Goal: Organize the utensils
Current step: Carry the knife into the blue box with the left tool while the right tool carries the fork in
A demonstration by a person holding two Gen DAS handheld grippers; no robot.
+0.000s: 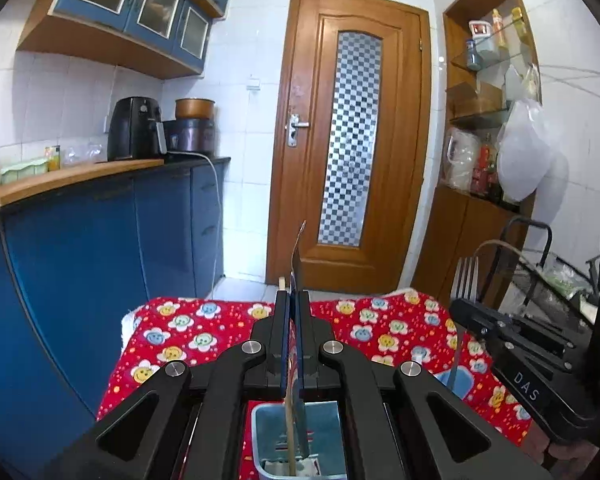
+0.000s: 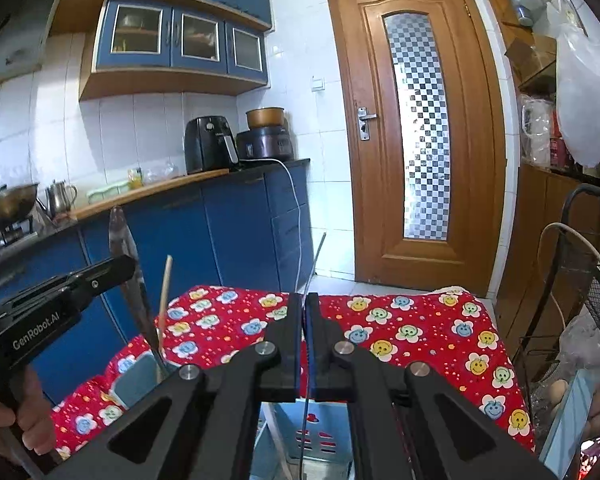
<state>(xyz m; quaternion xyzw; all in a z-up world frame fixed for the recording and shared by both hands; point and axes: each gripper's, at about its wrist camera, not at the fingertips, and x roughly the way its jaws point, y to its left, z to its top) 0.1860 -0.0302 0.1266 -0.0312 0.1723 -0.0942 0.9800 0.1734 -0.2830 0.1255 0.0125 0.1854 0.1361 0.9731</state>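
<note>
My left gripper [image 1: 293, 300] is shut on a metal spoon [image 1: 296, 256] held upright, bowl up and seen edge-on, over a light blue utensil holder [image 1: 260, 432]. A wooden chopstick [image 1: 289, 432] stands in that holder. In the right wrist view the left gripper [image 2: 130, 266] grips the spoon [image 2: 126, 252] over the holder [image 2: 136, 380], beside the chopstick [image 2: 165, 292]. My right gripper [image 2: 304, 300] is shut on a metal fork [image 2: 314, 268], upright and edge-on, above another blue holder [image 2: 320, 440]. The fork's tines [image 1: 465, 278] rise above the right gripper [image 1: 466, 306] in the left wrist view.
Both holders stand on a table with a red flower-print cloth [image 2: 420, 336]. Blue cabinets and a counter with an air fryer [image 1: 134, 128] run along the left. A wooden door [image 1: 352, 140] is ahead. A black wire rack [image 2: 580, 280] stands at the right.
</note>
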